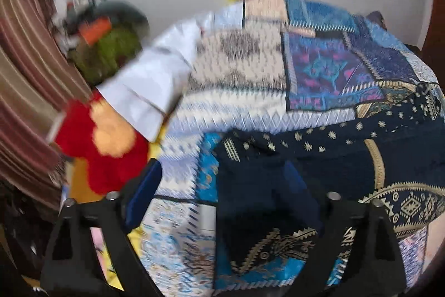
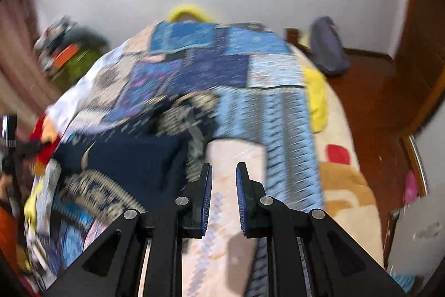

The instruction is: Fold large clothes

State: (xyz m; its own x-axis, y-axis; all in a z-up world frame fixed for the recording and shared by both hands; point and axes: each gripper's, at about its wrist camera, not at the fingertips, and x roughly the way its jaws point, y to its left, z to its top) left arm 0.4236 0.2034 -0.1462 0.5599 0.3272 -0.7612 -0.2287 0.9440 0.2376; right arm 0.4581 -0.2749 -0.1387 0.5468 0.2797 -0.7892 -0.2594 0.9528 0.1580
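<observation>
A dark navy garment with gold patterns (image 1: 347,157) lies crumpled on a bed with a blue patchwork cover (image 1: 319,66). In the left wrist view my left gripper (image 1: 222,185) is open wide, its blue-padded fingers (image 1: 144,194) spread on either side of the navy cloth, which lies between and over them. In the right wrist view the garment (image 2: 133,163) lies at left. My right gripper (image 2: 224,180) stands above the bedcover (image 2: 236,213) to the right of the garment, its jaws a narrow gap apart and empty. Both views are motion-blurred.
A red and orange plush toy (image 1: 105,146) and a white cloth (image 1: 150,80) lie at the bed's left side. A striped curtain (image 1: 25,74) hangs at left. A yellow cloth (image 2: 317,99) lies at the bed's right edge; a wooden floor (image 2: 375,102) beyond.
</observation>
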